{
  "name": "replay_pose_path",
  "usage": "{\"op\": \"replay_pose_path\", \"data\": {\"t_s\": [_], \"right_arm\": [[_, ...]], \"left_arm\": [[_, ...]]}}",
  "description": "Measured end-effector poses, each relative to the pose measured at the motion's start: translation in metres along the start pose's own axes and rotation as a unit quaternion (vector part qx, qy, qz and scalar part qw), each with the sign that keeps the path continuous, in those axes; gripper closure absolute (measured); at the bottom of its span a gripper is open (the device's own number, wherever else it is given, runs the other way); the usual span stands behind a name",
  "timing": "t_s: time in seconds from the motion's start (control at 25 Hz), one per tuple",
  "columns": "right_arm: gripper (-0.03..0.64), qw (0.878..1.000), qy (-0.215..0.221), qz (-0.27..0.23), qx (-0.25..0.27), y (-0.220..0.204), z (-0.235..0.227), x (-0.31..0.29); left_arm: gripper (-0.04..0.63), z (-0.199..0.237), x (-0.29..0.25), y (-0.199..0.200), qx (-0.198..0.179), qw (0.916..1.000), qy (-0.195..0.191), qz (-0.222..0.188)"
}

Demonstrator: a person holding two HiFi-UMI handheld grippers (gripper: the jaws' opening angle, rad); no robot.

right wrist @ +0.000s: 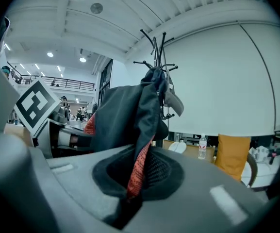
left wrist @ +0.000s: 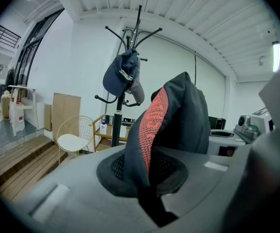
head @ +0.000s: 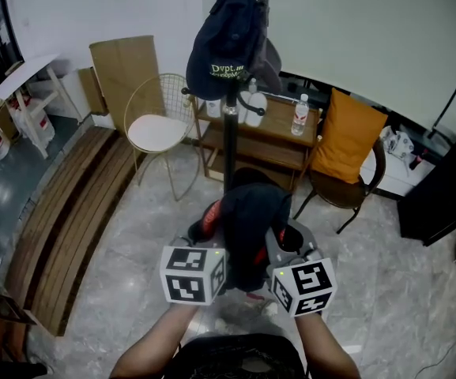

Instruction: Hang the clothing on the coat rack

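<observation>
A black garment with red mesh trim [head: 247, 223] hangs between my two grippers, in front of the black coat rack [head: 230, 125]. My left gripper [head: 209, 247] is shut on its left side, where the red trim [left wrist: 154, 125] runs into the jaws. My right gripper [head: 279, 251] is shut on its right side, pinching black cloth and a red strip [right wrist: 139, 169]. A dark blue cap [head: 224, 46] hangs on the rack's upper hooks, also seen as the cap [left wrist: 122, 74] in the left gripper view. The rack top [right wrist: 155, 47] rises beyond the garment.
A wire chair with a white seat [head: 158, 129] stands left of the rack. Behind it is a wooden shelf [head: 263, 144] with bottles [head: 299, 114]. A brown chair with an orange cushion [head: 346, 136] sits at the right. A wooden platform [head: 65, 212] lies at the left.
</observation>
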State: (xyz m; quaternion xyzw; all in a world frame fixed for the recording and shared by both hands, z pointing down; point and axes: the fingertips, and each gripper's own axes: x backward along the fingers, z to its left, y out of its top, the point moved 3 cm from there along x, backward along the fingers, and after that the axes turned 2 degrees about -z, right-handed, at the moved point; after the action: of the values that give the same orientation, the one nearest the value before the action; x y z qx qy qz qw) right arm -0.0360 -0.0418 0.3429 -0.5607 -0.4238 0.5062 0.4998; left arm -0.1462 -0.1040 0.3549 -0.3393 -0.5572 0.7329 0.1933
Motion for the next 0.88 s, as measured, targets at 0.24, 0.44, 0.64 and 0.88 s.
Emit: {"op": "replay_pose_path", "data": {"t_s": [0.24, 0.44, 0.64, 0.88], "right_arm": [[0.598, 1.0, 0.013, -0.004, 0.004, -0.003, -0.027, -0.009], [0.598, 0.999, 0.034, -0.007, 0.009, -0.001, -0.055, -0.021], [0.598, 0.998, 0.056, -0.015, 0.016, 0.006, -0.082, -0.037], [0.598, 0.997, 0.07, -0.028, 0.016, 0.014, -0.116, -0.056]], "left_arm": [[0.574, -0.01, -0.024, 0.001, -0.002, 0.9999, 0.015, 0.005], [0.574, -0.021, -0.048, 0.007, 0.004, 0.9994, 0.035, 0.002], [0.574, -0.027, -0.073, 0.019, 0.01, 0.9983, 0.057, -0.006], [0.574, -0.033, -0.099, 0.033, 0.008, 0.9969, 0.078, -0.011]]}}
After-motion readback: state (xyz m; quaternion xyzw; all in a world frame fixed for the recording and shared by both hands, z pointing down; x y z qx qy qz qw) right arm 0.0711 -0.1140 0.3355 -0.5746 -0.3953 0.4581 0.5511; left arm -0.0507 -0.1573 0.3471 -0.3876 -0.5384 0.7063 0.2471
